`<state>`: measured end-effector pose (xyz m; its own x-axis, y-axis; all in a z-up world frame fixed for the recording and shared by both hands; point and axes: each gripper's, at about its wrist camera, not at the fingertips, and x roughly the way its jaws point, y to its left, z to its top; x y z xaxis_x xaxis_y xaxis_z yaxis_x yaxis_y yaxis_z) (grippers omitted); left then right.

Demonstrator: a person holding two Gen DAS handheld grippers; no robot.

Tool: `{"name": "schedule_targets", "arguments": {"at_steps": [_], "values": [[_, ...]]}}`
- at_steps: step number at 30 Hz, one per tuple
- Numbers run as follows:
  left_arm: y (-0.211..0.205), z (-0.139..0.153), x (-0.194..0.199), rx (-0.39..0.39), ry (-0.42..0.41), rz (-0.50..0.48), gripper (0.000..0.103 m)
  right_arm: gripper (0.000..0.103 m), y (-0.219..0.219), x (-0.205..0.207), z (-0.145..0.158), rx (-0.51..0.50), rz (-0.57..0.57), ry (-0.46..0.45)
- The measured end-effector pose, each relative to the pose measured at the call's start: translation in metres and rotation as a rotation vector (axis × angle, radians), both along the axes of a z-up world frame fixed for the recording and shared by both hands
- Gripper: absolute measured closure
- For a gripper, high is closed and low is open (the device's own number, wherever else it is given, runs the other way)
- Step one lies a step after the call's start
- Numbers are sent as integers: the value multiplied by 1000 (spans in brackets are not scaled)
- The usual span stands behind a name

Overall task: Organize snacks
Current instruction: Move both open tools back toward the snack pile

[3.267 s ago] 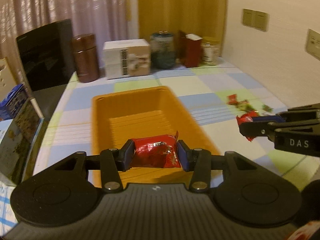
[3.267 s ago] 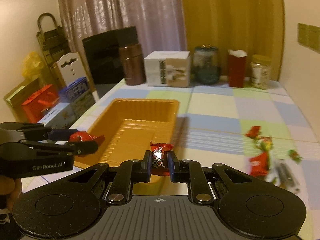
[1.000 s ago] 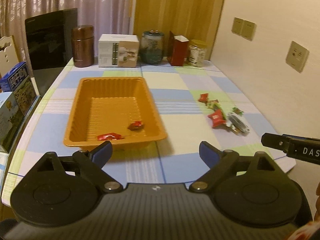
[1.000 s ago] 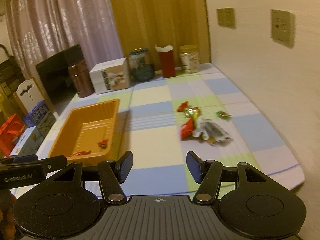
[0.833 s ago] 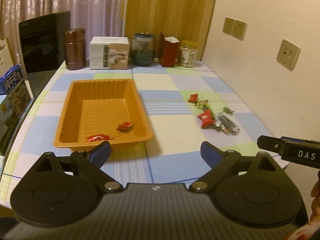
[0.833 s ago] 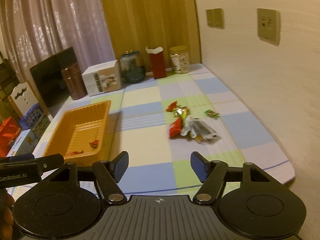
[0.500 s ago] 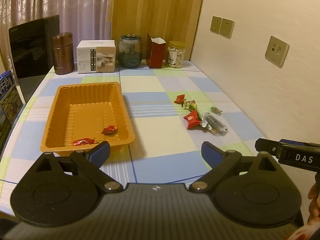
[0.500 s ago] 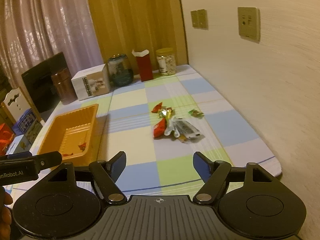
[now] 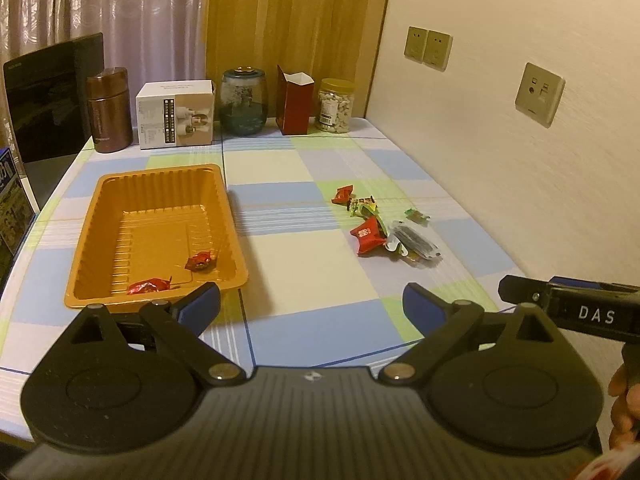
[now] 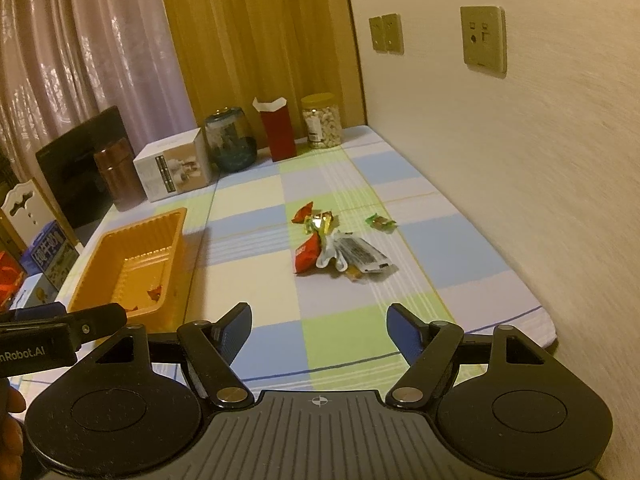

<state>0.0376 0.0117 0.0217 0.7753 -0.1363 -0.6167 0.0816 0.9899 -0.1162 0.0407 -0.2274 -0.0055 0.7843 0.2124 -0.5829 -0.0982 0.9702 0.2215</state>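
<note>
An orange tray [image 9: 100,200] lies on the checked tablecloth at the left and holds two red wrapped candies [image 9: 199,261] [image 9: 147,285]. It also shows in the right wrist view [image 10: 132,236]. A pile of loose snacks [image 9: 378,228] lies to its right: red packets, a green candy and a dark bar. The same pile [image 10: 336,246] shows in the right wrist view. My left gripper [image 9: 310,306] is open and empty, above the table's near edge. My right gripper [image 10: 319,330] is open and empty, in front of the pile.
A brown canister [image 9: 109,110], a white box [image 9: 175,114], a glass jar [image 9: 244,102], a red carton [image 9: 295,105] and a nut jar [image 9: 335,106] stand along the table's back edge. A wall runs along the right side. Boxes [image 10: 44,256] stand off the table's left.
Both grippers let go of their red candies, which now lie in the tray. Both have pulled back from the tray, opened wide and turned rightwards, bringing the snack pile nearer the middle.
</note>
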Motion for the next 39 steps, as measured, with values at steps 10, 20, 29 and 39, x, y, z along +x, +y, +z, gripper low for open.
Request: {"name": "schedule_targets", "arguments": {"at_steps": [10, 20, 29, 39], "values": [[-2, -3, 2, -4, 6, -9, 6, 29, 0, 1, -1, -1, -8, 4], [-5, -5, 2, -12, 9, -7, 6, 29, -2, 2, -3, -5, -12, 7], [-8, -10, 6, -10, 19, -14, 5, 29, -7, 4, -8, -7, -20, 9], [-16, -27, 21, -17, 41, -28, 5, 29, -14, 17, -26, -13, -37, 44]]}}
